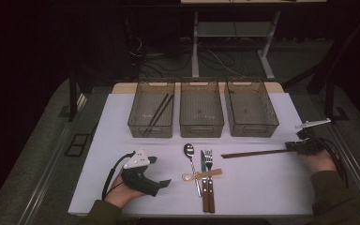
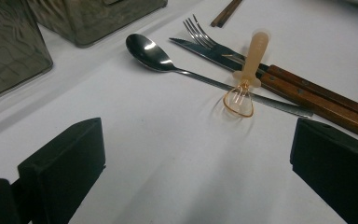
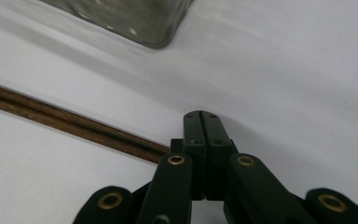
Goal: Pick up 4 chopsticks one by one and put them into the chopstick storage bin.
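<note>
Chopsticks [image 1: 255, 153]: dark wooden pair, flat on tabletop [image 1: 272, 187], right of fork [image 1: 209, 159]. Right end at right claw [image 1: 290, 146], clenched (whether gripping the ends, cannot tell). Probably light, stiff, slippery; best pinched together near end. Left claw [image 1: 160, 171] released, idle.

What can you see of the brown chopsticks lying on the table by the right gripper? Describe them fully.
The chopsticks are a pair of long, thin, dark brown sticks that look like wood, lying flat and side by side on the white table, in front of the right-hand basket. They run almost level across the high view, one end toward the fork, the other at the right gripper, whose jaws are shut. Whether the jaws pinch them cannot be told.
</note>
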`<control>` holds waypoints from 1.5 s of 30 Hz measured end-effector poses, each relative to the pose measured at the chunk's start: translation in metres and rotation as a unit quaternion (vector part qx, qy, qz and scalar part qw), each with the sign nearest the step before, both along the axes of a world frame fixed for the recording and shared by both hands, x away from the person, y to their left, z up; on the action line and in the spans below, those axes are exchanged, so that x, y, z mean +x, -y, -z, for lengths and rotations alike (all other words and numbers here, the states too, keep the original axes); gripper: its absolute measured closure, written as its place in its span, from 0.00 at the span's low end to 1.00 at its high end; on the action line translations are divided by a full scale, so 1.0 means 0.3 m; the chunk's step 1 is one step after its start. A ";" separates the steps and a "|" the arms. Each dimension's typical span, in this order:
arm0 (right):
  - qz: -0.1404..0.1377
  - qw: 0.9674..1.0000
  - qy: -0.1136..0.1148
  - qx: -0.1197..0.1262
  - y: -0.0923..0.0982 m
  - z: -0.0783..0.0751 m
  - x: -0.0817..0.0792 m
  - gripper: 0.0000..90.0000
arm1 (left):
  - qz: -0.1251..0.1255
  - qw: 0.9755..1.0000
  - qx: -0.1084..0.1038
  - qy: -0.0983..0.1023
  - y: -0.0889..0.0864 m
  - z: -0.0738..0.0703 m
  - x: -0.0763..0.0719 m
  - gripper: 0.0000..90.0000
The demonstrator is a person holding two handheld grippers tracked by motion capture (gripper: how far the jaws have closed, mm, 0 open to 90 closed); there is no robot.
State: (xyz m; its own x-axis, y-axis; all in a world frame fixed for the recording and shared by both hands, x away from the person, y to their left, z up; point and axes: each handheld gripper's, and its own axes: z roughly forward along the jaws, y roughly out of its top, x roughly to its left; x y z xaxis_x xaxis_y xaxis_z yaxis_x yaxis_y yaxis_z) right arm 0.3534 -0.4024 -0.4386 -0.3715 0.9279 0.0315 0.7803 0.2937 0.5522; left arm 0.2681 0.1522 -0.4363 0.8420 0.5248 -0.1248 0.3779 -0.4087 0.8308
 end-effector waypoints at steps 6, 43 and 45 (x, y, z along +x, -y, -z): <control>-0.004 1.000 0.001 0.001 0.001 -0.002 -0.019 1.00 | 0.000 1.000 -0.001 0.000 0.001 0.000 0.000 0.02; -0.225 0.968 0.058 0.091 -0.237 -0.078 -0.089 0.61 | 0.002 1.000 0.001 0.001 0.002 -0.001 -0.001 0.02; -0.247 0.963 0.054 0.093 -0.276 -0.075 -0.086 0.62 | 0.002 1.000 0.001 0.001 0.002 -0.001 -0.001 0.02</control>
State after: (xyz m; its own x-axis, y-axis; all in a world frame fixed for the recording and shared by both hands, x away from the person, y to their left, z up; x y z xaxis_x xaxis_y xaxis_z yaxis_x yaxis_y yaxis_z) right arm 0.3278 -0.3196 -0.4161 -0.7771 0.6184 0.1167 0.5054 0.5027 0.7013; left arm 0.2677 0.1516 -0.4360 0.8447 0.5211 -0.1224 0.3744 -0.4117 0.8309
